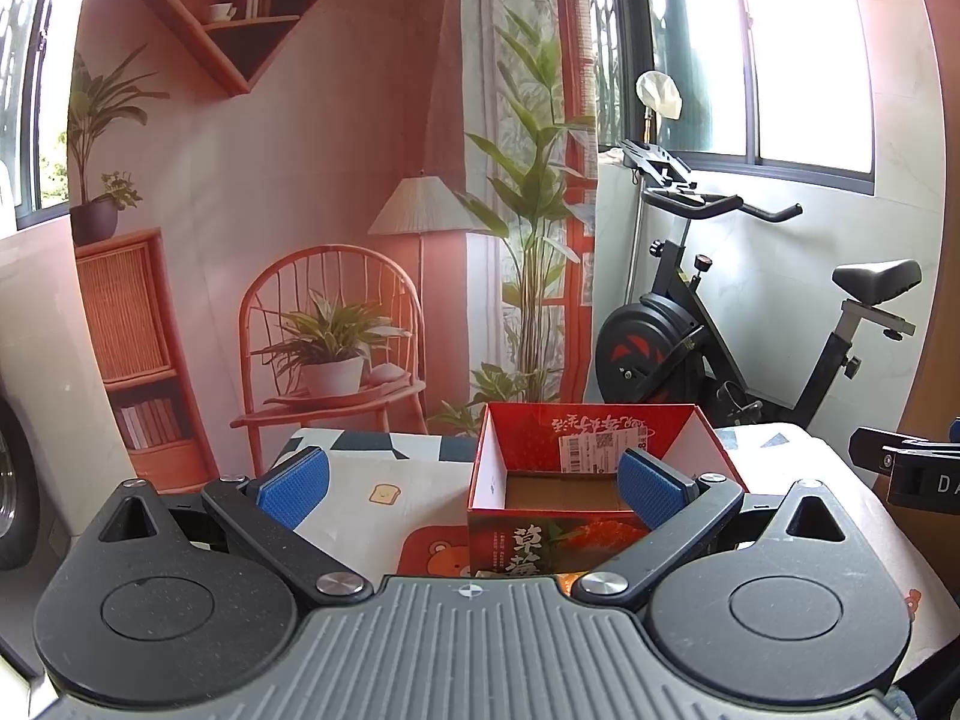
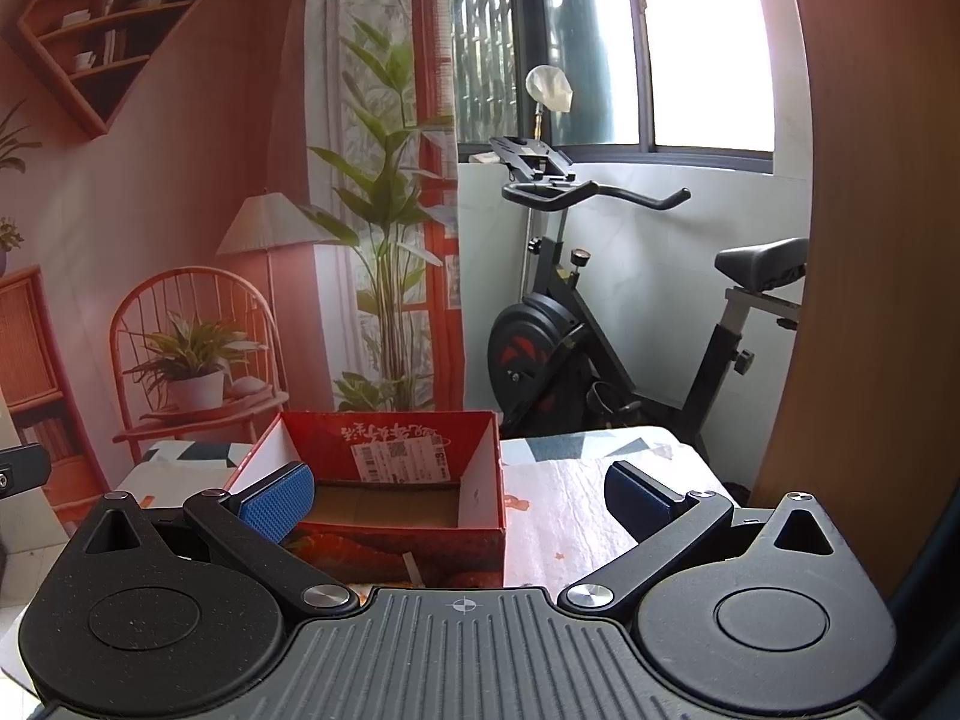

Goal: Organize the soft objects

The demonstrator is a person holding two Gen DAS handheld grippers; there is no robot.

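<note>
An open red cardboard box [image 1: 594,534] with strawberry print stands on the table; its brown floor [image 1: 564,489] is bare. The same box [image 2: 396,540] shows in the right wrist view, left of centre. My left gripper [image 1: 471,489] is open, held above the table in front of the box, its right blue pad [image 1: 651,489] over the box's near right corner. My right gripper [image 2: 459,501] is open too, its left blue pad [image 2: 276,501] over the box's near left corner. Nothing sits between either pair of fingers. No soft objects show in either view.
The table [image 1: 384,480] wears a patterned cloth with bear and toast prints. Behind it hangs a printed room backdrop [image 1: 300,210]. A black exercise bike [image 1: 720,324] stands at the right by the window. The other gripper's black body [image 1: 918,468] pokes in at the right edge.
</note>
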